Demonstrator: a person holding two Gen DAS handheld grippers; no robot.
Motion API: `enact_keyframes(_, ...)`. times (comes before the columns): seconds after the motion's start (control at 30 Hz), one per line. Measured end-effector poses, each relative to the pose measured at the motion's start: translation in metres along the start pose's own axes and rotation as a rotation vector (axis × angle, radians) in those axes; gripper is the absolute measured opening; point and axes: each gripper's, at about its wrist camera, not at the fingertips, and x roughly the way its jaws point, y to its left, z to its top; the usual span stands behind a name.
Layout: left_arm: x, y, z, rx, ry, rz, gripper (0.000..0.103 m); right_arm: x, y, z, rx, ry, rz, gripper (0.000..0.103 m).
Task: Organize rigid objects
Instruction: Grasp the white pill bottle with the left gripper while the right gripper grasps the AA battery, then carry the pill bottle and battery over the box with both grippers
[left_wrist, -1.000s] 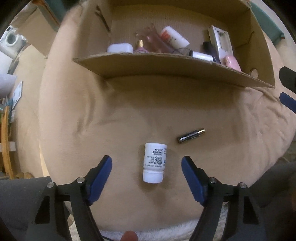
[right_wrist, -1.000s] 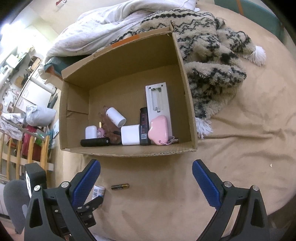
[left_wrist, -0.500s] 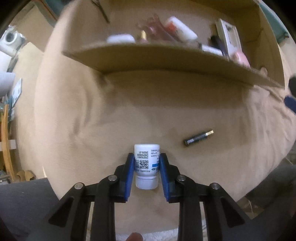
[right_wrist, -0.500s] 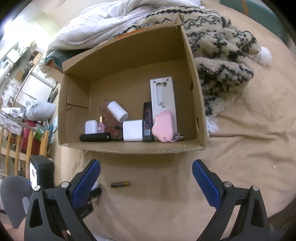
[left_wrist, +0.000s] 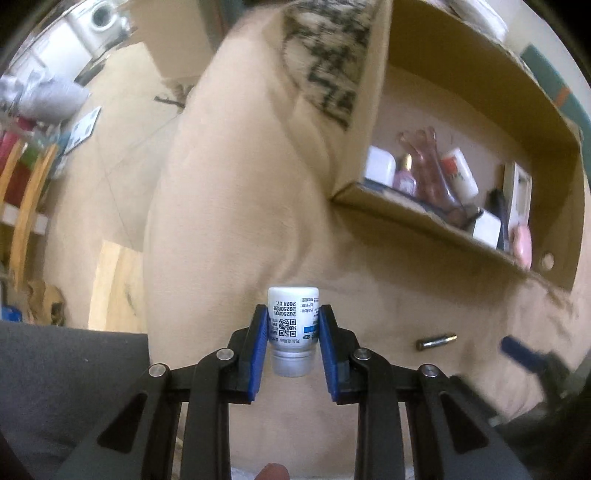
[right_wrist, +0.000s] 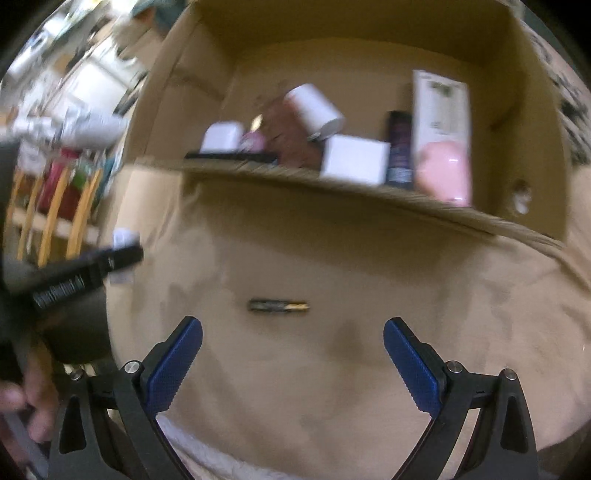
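Observation:
My left gripper (left_wrist: 292, 330) is shut on a small white bottle (left_wrist: 293, 325) with a printed label, held off the tan bed cover. A black and gold battery (left_wrist: 436, 340) lies on the cover to its right; it also shows in the right wrist view (right_wrist: 279, 305), just ahead of my right gripper (right_wrist: 293, 345), which is open and empty with a jaw on each side. The open cardboard box (left_wrist: 424, 218) holds several items, among them a white cube (right_wrist: 354, 158), a pink case (right_wrist: 443, 173) and a white remote (right_wrist: 439, 110).
A patterned knit blanket (left_wrist: 328, 62) lies behind the box's left corner. The bed's edge drops to the floor at the left, with wooden chairs (right_wrist: 55, 206) beyond. My left gripper's body (right_wrist: 74, 277) shows at the left of the right wrist view.
My left gripper closed on the white bottle, then lifted and swung it left. My right gripper came down close to the battery, still open.

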Motion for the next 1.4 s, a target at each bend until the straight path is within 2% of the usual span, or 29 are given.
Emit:
enact_keyframes(0.03,-0.002,0.001,0.001,-0.005,-0.002,-0.005,0.024,0.004,0.003,0.000,0.003,0.006,-0.009,0.103)
enact_keyframes(0.1,-0.008,0.008,0.001,-0.008,-0.015,-0.008,0.024,0.011,0.009,0.000,0.029,0.011,-0.029,0.090)
enact_keyframes(0.17,-0.013,0.011,0.004,-0.021,-0.027,-0.009,0.024,0.020,0.013,-0.002,0.047,0.019,-0.054,0.086)
enact_keyframes(0.2,-0.017,0.012,-0.005,-0.028,-0.030,-0.010,0.024,0.025,0.015,-0.002,0.055,0.023,-0.076,0.084)
enact_keyframes(0.3,-0.026,0.003,-0.001,-0.042,-0.026,-0.026,0.024,0.034,0.022,-0.004,0.055,0.027,-0.125,0.071)
enact_keyframes(0.37,-0.029,0.000,-0.001,-0.036,-0.023,-0.035,0.024,0.036,0.027,-0.005,0.035,0.019,-0.178,0.055)
enact_keyframes(0.43,-0.029,-0.003,-0.001,-0.024,-0.020,-0.039,0.024,0.035,0.032,-0.007,0.011,0.001,-0.187,0.046)
enact_keyframes(0.63,-0.028,-0.006,0.001,-0.014,-0.027,-0.047,0.024,0.025,0.038,-0.015,-0.016,-0.015,-0.167,0.045)
enact_keyframes(0.93,-0.027,-0.011,0.000,0.016,-0.060,-0.001,0.024,-0.029,0.005,-0.022,0.045,-0.103,-0.108,0.045)
enact_keyframes(1.17,-0.041,-0.010,0.003,0.031,-0.133,0.053,0.024,-0.079,-0.036,-0.021,0.126,-0.217,-0.061,0.045)
enact_keyframes(1.23,-0.051,-0.008,0.005,0.031,-0.165,0.054,0.024,-0.095,-0.057,-0.017,0.142,-0.250,-0.054,0.045)
enact_keyframes(1.4,-0.082,-0.007,0.013,0.031,-0.252,0.051,0.024,-0.132,-0.072,-0.010,0.162,-0.343,-0.038,0.045)
